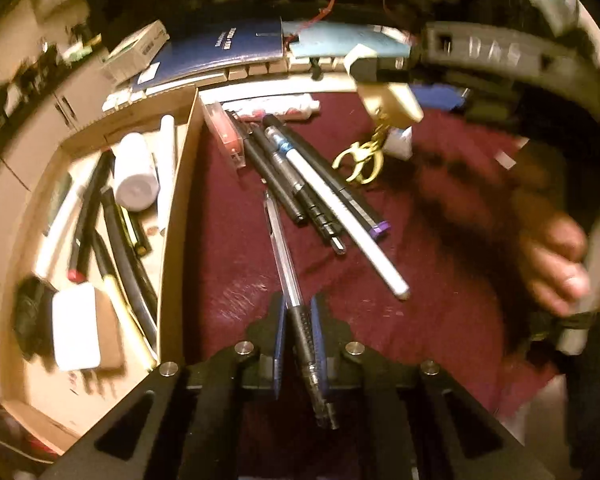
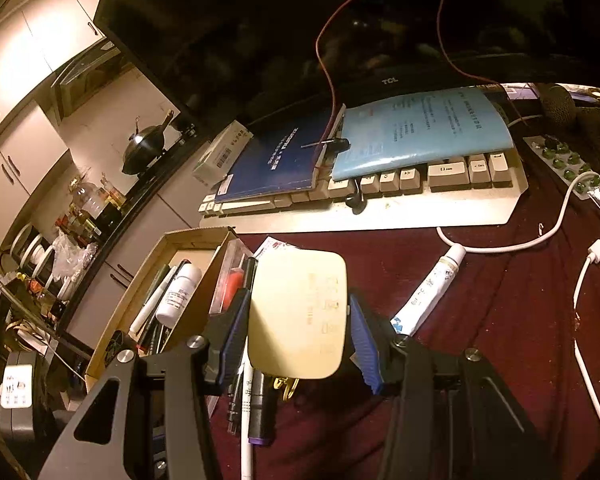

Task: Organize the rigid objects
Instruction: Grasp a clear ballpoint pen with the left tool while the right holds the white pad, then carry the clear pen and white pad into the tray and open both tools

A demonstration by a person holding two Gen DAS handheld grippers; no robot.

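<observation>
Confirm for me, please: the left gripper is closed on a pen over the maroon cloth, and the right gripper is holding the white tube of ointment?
Not quite. The right gripper holds a cream-coloured card, as its wrist view shows; the white tube lies on the maroon cloth beside it. The left gripper is indeed closed on a pen.

Two wrist cameras look forward along their grippers, close over a cluttered desk.
Both views share the cardboard box (image 1: 172, 216) (image 2: 204, 236), keyboard (image 1: 236, 74) (image 2: 380, 216) and pens (image 1: 320, 196) (image 2: 252, 400).

Left hand-held gripper (image 1: 298, 340): black angular frame, triangular cut-outs in both arms, round silver screw heads at joints, blue ribbed pads on fingers (image 1: 278, 352). Right hand-held gripper (image 2: 296, 336): same black frame, silver screws, blue ribbed pads (image 2: 362, 340). From left camera its black body shows raised lettering, blurred.
</observation>
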